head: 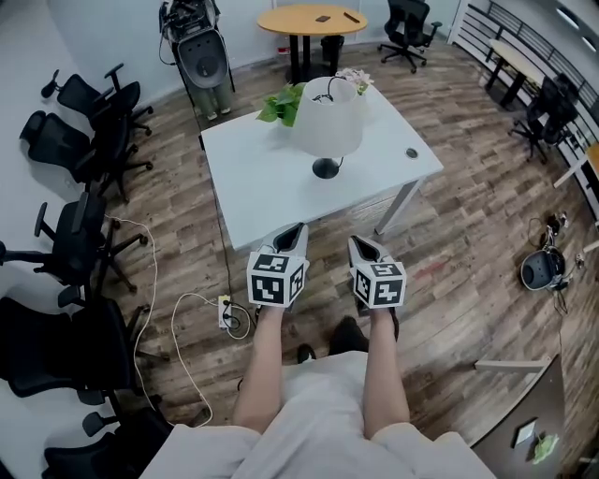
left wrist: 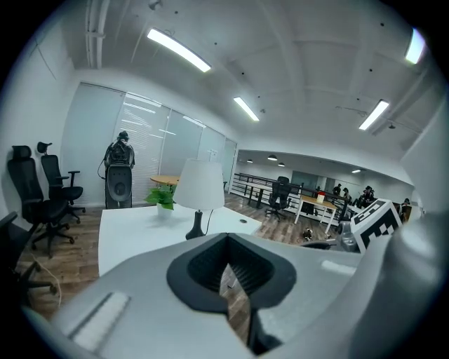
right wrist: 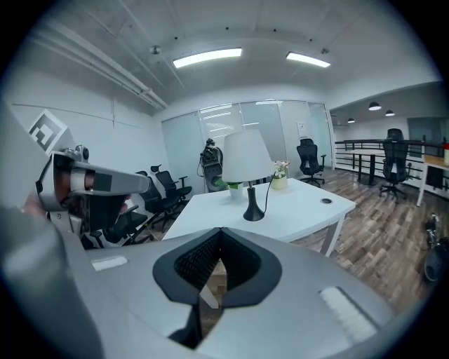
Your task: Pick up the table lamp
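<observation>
The table lamp (head: 327, 122), with a white shade and a black base, stands upright on the white table (head: 271, 196), toward its far side. Both grippers hover over the floor just short of the table's near edge, well away from the lamp. My left gripper (head: 293, 230) is shut with nothing in it, and my right gripper (head: 360, 242) is shut and empty too. In the left gripper view the lamp (left wrist: 198, 186) is ahead beyond the closed left gripper (left wrist: 226, 270). In the right gripper view the lamp (right wrist: 246, 158) stands ahead of the closed right gripper (right wrist: 212, 272).
A green plant (head: 281, 103) and a small flower pot (head: 356, 79) sit behind the lamp. Several black office chairs (head: 84, 150) line the left side. A power strip with white cables (head: 227, 313) lies on the floor by the table. A round wooden table (head: 311, 21) stands at the back.
</observation>
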Available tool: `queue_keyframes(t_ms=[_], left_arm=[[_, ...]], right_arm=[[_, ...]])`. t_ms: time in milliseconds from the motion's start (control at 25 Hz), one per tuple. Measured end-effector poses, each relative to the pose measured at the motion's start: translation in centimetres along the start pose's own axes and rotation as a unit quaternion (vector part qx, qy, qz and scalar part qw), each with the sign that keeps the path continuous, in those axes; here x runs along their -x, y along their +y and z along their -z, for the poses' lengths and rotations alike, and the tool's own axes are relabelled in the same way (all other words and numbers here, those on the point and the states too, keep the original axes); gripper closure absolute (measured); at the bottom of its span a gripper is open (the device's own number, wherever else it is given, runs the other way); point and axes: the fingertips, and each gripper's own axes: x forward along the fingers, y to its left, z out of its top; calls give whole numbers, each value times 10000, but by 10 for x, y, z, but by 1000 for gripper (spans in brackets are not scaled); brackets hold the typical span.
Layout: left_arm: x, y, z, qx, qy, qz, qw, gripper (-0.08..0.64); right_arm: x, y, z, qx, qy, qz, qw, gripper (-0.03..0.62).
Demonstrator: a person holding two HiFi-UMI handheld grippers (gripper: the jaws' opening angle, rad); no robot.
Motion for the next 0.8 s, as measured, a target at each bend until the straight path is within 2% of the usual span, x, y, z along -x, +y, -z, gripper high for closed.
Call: queue_keyframes(t_ms=[280, 400, 600, 800], left_arm=[[-25, 22, -1, 142, 3, -46, 9999, 560], [-47, 41, -17, 172, -61, -142, 9997, 560], [-88, 57, -47, 112, -66, -167, 9998, 560], [-127, 76, -72, 108, -16, -279, 9996, 560]], right_arm=[[-28, -12, -15, 35, -152, -97, 9998, 566], [-57, -18, -30, 94, -213, -197, 9995, 566], [-101, -43, -61, 76, -355, -138, 9992, 566], [-141, -58, -81, 17, -350, -458, 9983, 566]])
